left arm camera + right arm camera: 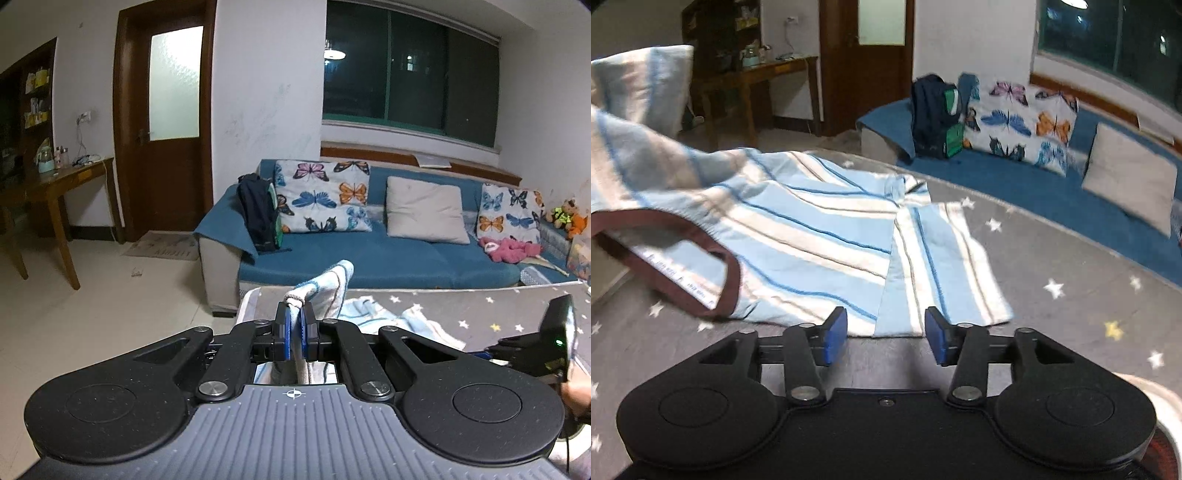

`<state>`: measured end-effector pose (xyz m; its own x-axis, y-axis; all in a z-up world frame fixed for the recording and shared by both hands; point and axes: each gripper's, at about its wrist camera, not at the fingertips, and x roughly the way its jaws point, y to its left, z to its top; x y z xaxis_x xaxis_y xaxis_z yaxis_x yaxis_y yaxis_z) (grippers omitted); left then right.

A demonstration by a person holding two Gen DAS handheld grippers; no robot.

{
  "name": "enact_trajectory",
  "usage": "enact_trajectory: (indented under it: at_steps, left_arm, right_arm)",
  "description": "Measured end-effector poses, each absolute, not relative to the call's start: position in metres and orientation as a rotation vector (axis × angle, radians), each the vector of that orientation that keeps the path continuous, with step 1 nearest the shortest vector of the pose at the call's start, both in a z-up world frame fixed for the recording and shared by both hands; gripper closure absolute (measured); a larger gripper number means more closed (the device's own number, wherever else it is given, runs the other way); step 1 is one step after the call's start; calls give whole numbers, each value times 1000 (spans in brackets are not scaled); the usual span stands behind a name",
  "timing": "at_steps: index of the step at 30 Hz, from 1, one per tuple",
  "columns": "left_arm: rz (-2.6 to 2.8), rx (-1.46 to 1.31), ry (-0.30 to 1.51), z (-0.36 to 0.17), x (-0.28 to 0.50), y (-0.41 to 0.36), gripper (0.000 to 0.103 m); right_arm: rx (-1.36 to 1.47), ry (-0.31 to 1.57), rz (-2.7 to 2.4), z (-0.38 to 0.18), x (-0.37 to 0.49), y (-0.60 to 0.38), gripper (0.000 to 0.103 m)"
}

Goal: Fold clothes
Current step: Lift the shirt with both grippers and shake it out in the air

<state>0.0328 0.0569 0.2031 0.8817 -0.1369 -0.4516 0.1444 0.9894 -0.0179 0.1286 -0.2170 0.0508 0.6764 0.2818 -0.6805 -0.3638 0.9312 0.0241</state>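
Note:
A light blue and white striped shirt (812, 229) with a dark brown collar lies partly spread on the grey star-patterned table cover (1052, 266). My left gripper (294, 325) is shut on a bunched edge of the shirt (332, 288) and holds it lifted above the table. In the right wrist view that lifted part rises at the upper left. My right gripper (886, 336) is open and empty, just in front of the shirt's near edge by a sleeve (942, 269). The right gripper also shows in the left wrist view (554, 343) at the far right.
A blue sofa (388, 254) with butterfly cushions (325, 195), a plain cushion and a dark backpack (258, 210) stands beyond the table. A wooden desk (62, 184) and a brown door (166, 122) are at the left. Soft toys (513, 247) lie on the sofa's right end.

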Motion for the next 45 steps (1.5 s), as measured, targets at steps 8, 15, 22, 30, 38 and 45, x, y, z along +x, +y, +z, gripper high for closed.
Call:
enact_trajectory:
  at_steps: [8, 15, 22, 30, 38, 45]
  left_arm:
    - [-137, 23, 496, 194, 43, 63, 97]
    - [-120, 14, 505, 194, 50, 65, 97]
    - [-105, 15, 500, 201, 62, 63, 97]
    - [-146, -46, 386, 248, 96, 45, 97]
    - [-182, -87, 199, 315, 106, 20, 97]
    - [-243, -88, 226, 304, 81, 7, 97]
  right_arm:
    - [-74, 795, 351, 27, 149, -211, 38]
    - [-80, 804, 356, 26, 149, -209, 74]
    - [-148, 747, 341, 40, 135, -208, 96]
    - [-246, 536, 178, 133, 130, -238, 96]
    - [-283, 327, 26, 223, 114, -274, 96]
    - [-295, 283, -34, 245, 72, -315, 96]
